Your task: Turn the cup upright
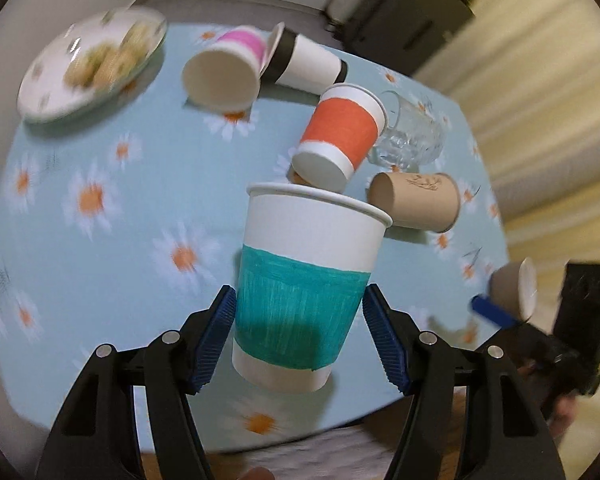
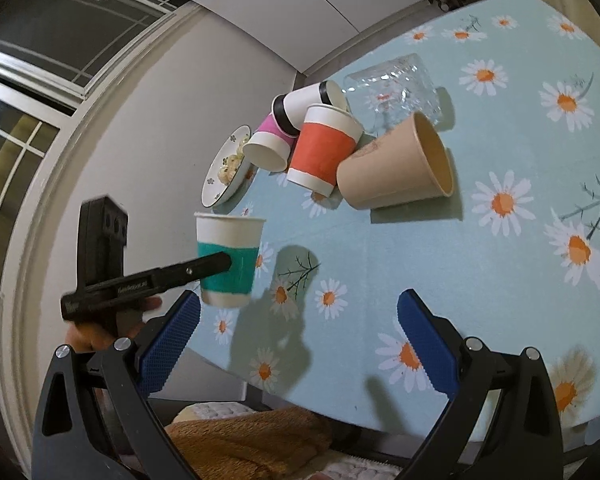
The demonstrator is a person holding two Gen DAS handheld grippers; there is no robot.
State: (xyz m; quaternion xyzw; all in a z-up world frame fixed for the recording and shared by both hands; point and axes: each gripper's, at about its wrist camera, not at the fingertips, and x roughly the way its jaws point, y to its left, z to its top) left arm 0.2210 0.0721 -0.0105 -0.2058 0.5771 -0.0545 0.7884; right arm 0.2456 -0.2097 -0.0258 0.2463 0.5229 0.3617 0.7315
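A white paper cup with a teal band (image 1: 304, 292) is held upright, rim up, between the blue pads of my left gripper (image 1: 300, 328), above the table. It also shows in the right wrist view (image 2: 228, 260), with the left gripper's finger (image 2: 204, 268) across its band. My right gripper (image 2: 296, 340) is open and empty over the table's near edge. In the left wrist view one right fingertip (image 1: 496, 314) shows beside a small tan cup (image 1: 514, 292); I cannot tell whether they touch.
On the daisy tablecloth (image 2: 500, 280) lie tipped cups: orange-banded (image 2: 322, 152), tan (image 2: 396, 172), pink (image 2: 270, 146), black-banded (image 2: 304, 104), and a glass mug (image 2: 396, 92). A plate of food (image 2: 226, 168) stands at the far end. A wall and window are on the left.
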